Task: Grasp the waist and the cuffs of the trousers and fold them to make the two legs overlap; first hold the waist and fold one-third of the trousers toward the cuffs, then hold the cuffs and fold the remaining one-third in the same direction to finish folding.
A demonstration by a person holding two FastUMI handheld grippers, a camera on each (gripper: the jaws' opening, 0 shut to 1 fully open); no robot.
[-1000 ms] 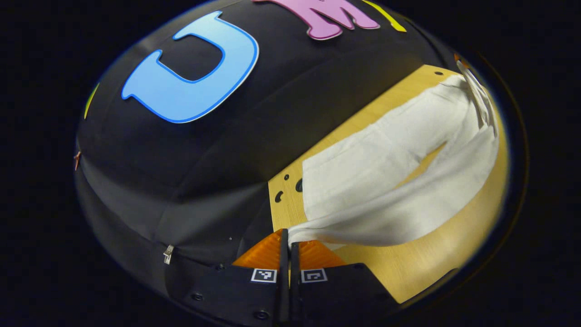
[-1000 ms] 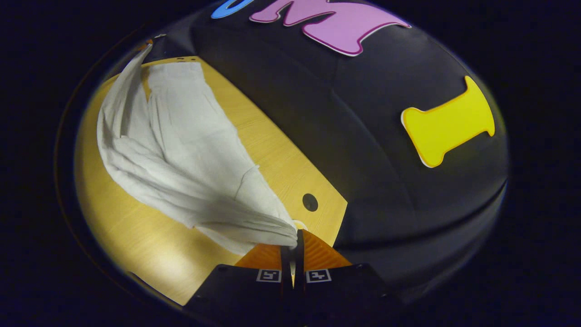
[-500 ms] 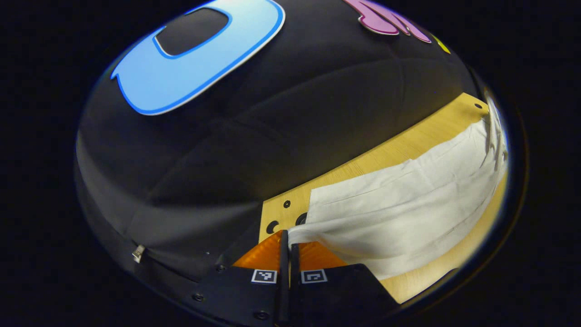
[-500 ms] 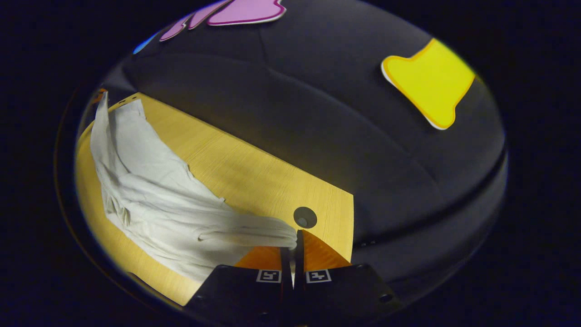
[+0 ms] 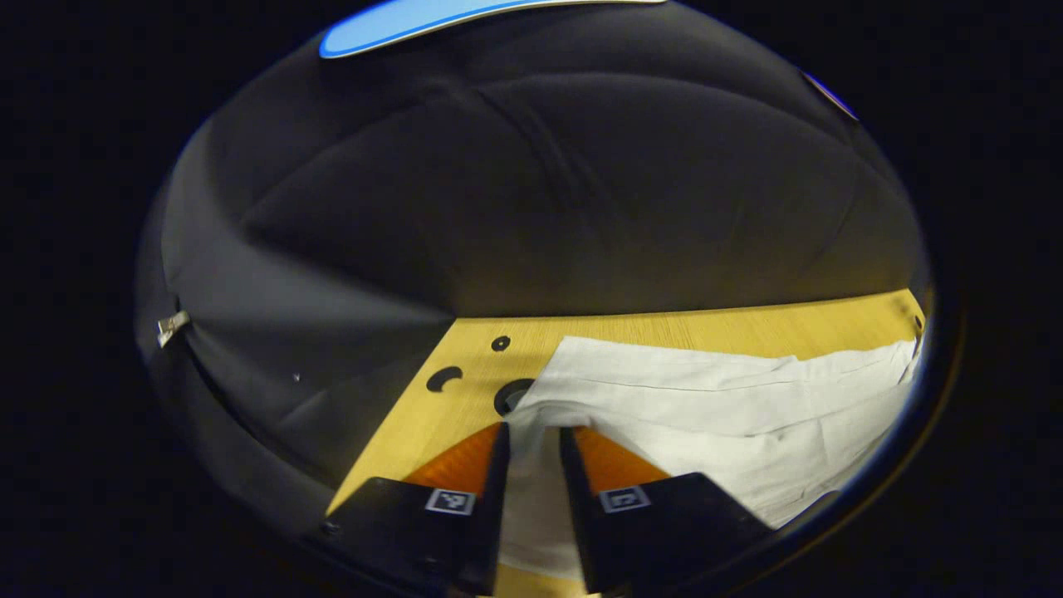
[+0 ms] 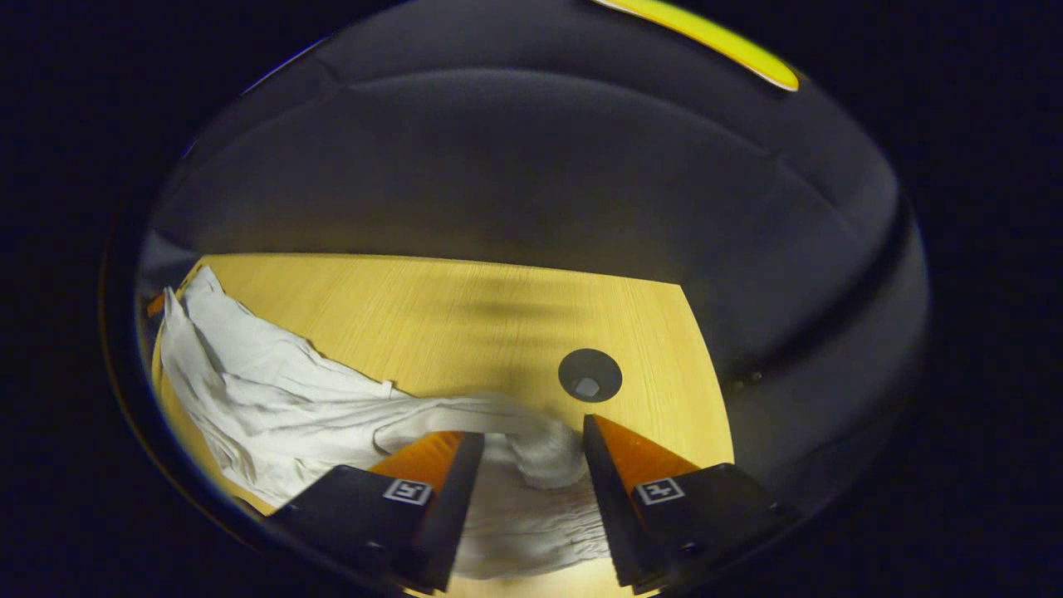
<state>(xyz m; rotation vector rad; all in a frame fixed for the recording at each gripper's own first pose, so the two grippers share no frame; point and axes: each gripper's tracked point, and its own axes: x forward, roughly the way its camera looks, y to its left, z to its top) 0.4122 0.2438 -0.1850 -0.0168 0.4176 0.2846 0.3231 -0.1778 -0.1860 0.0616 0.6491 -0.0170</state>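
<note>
In the left gripper view, the left claw (image 5: 531, 440) is low and pointing forward, its two fingers parted with a plain gap between them, gripping nothing. The left finger (image 5: 465, 465) and the right one stand at about the same height, their inner edges nearly parallel. In the right gripper view, the right claw (image 6: 525, 453) is posed likewise, low and level. Its fingers (image 6: 432, 465) are spread wider than those of the left claw, the tips splayed slightly outward, and they press on nothing.
</note>
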